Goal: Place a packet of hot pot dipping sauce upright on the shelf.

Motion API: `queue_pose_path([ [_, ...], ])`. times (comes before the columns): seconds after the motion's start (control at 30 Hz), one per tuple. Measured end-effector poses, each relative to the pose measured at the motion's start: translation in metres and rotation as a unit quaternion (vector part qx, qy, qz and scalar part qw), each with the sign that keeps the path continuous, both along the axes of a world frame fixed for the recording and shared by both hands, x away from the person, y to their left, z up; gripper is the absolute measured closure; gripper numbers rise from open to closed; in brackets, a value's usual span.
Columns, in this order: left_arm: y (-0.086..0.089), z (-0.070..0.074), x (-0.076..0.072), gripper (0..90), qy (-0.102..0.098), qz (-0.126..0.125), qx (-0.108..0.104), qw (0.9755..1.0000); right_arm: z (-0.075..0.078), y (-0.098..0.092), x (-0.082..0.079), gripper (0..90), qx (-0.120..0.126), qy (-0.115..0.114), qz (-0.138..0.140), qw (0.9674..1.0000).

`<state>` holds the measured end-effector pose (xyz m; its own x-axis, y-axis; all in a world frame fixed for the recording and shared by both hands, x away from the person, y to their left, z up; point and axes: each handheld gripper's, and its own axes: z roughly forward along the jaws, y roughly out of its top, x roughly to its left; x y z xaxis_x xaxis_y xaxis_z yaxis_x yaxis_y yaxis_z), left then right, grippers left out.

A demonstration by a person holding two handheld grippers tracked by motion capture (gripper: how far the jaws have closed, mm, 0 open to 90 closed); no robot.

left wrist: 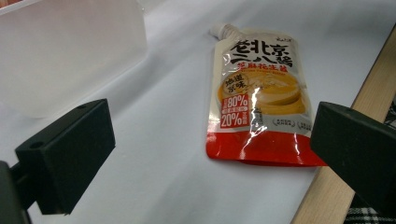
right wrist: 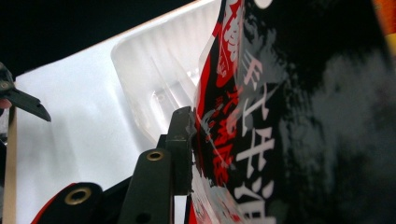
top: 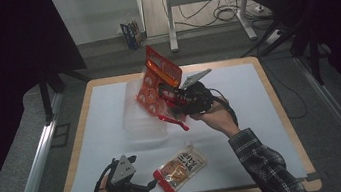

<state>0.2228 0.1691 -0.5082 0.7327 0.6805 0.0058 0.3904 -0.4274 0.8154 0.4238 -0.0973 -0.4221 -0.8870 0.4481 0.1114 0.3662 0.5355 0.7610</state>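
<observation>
My right gripper (top: 171, 95) is shut on a red snack packet (top: 157, 85) and holds it tilted in the air over a clear plastic bin (top: 143, 122) at mid-table. In the right gripper view the packet (right wrist: 261, 140) presses against the black pad (right wrist: 181, 140), with the bin (right wrist: 159, 79) just behind. A yellow and red spouted sauce pouch (top: 180, 168) lies flat near the front edge. My left gripper (top: 146, 190) rests just left of it, open. In the left gripper view the pouch (left wrist: 254, 98) lies ahead between the wide-apart pads (left wrist: 70, 154).
The white mat (top: 103, 135) covers a wooden table (top: 281, 110). The wooden front edge (left wrist: 327, 186) runs close beside the pouch. A metal rail (top: 37, 165) runs along the left side, and a small box (top: 132, 33) stands on the floor beyond the table.
</observation>
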Motion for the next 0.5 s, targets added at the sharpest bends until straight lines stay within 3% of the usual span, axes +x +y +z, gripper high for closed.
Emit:
queue_pose_path([
  [0.5, 0.000, -0.001, 0.000, 0.0, 0.001, 0.002, 0.006, 1.0000, -0.008, 0.026, 0.008, 66.0, -0.028, -0.010, 0.020, 0.9994],
])
